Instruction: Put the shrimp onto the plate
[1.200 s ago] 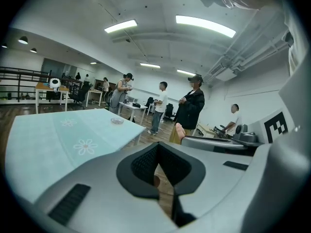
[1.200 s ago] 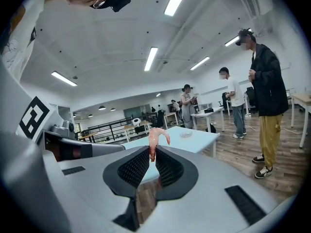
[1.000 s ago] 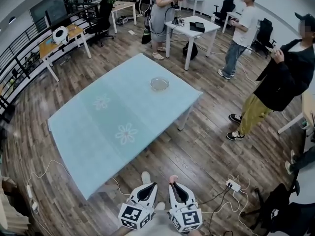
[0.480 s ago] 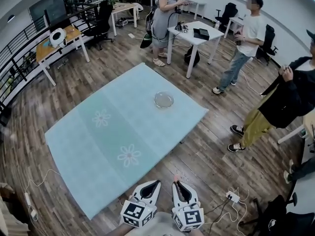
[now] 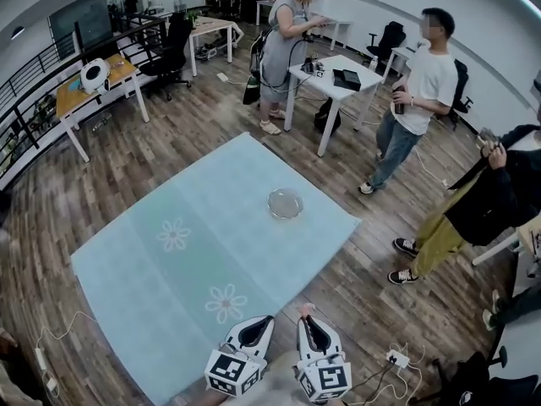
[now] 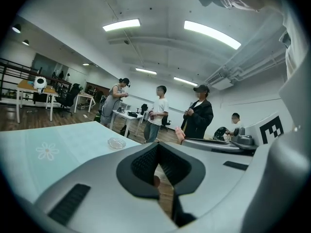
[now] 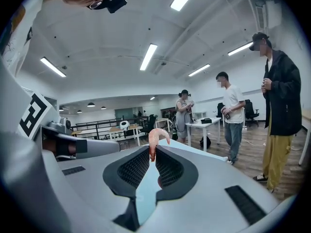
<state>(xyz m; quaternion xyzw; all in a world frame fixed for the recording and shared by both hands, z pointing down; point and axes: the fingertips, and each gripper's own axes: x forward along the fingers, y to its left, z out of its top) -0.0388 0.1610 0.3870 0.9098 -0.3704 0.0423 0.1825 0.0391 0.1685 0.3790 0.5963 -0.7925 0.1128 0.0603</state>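
1. the left gripper has its jaws pressed together with nothing between them. it hangs low, just beside the near edge of the table. i judge its risk as small, but if it goes forward together with the other one, it may come in the way or knock the table top.
2. the plate is a small clear glass dish. it stands alone toward the far right corner of the table, well apart from both grippers. because it is transparent, its rim is easy to misjudge. a hard touch could slide it toward the table edge, which is near.
3. the right gripper is closed on the shrimp, but only at the very tips of the jaws. one end is pinched and the curled pink body stands free above them. such a small hold can slip, and a quick swing or a tilt of the gripper may turn the shrimp out.
4. the shrimp is not yet over the plate; it is by the near edge of the table. if the jaws open too early, it probably lands on the table top or on the floor.
5. a person in a white shirt stands to the right beyond the table corner. a wide reach on that side should be made with care.
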